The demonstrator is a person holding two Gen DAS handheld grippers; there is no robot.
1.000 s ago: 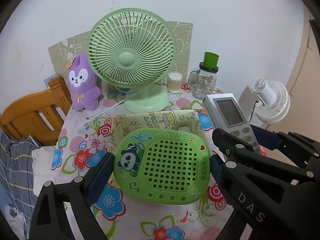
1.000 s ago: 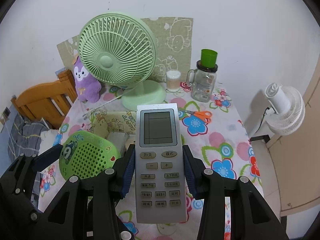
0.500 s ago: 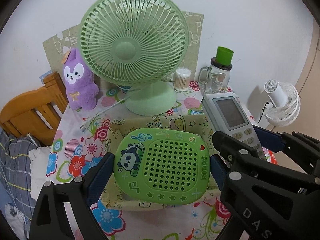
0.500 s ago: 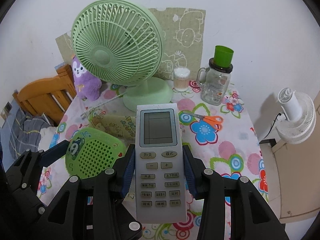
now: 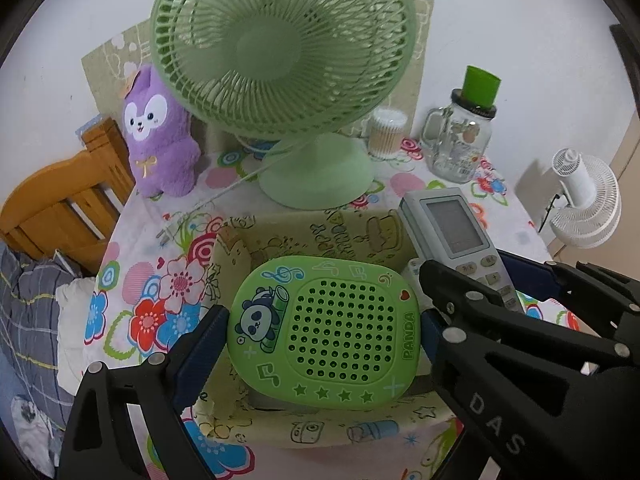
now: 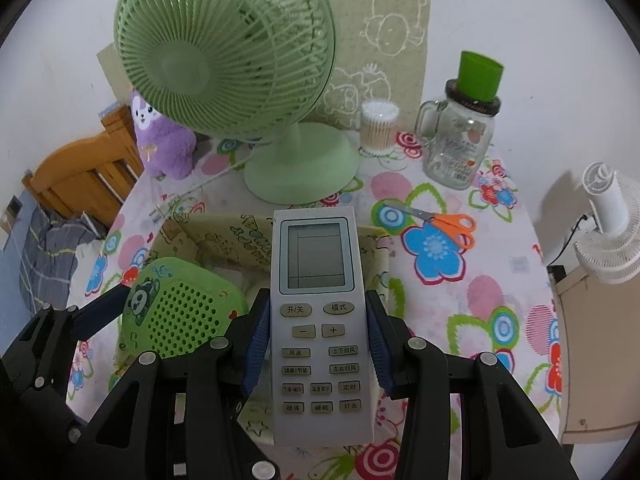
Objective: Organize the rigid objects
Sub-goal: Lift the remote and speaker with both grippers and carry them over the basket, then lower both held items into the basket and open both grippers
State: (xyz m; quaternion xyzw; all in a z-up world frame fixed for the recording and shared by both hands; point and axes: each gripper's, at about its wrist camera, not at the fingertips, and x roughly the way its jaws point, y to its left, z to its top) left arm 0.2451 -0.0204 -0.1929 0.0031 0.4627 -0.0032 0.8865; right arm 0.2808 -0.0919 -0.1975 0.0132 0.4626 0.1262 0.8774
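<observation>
My left gripper (image 5: 324, 332) is shut on a green panda case (image 5: 324, 328) with a perforated face, held over the open yellow-green fabric basket (image 5: 240, 248). The case also shows in the right wrist view (image 6: 180, 308). My right gripper (image 6: 316, 336) is shut on a grey air-conditioner remote (image 6: 316, 300), held over the basket's (image 6: 192, 232) right side. The remote also shows in the left wrist view (image 5: 452, 232), just right of the case. Pale items lie in the basket under both, mostly hidden.
A green desk fan (image 5: 288, 48) stands just behind the basket, its cord trailing left. A purple plush (image 5: 160, 140), a cotton-swab tub (image 6: 378, 126) and a glass jar mug (image 6: 464, 136) line the back. Orange scissors (image 6: 444, 224) lie right. A wooden bedframe (image 5: 60, 208) is left, a white fan (image 6: 608, 236) right.
Both grippers have moved forward and down toward the basket with their objects still held. The fan and basket now look closer.
</observation>
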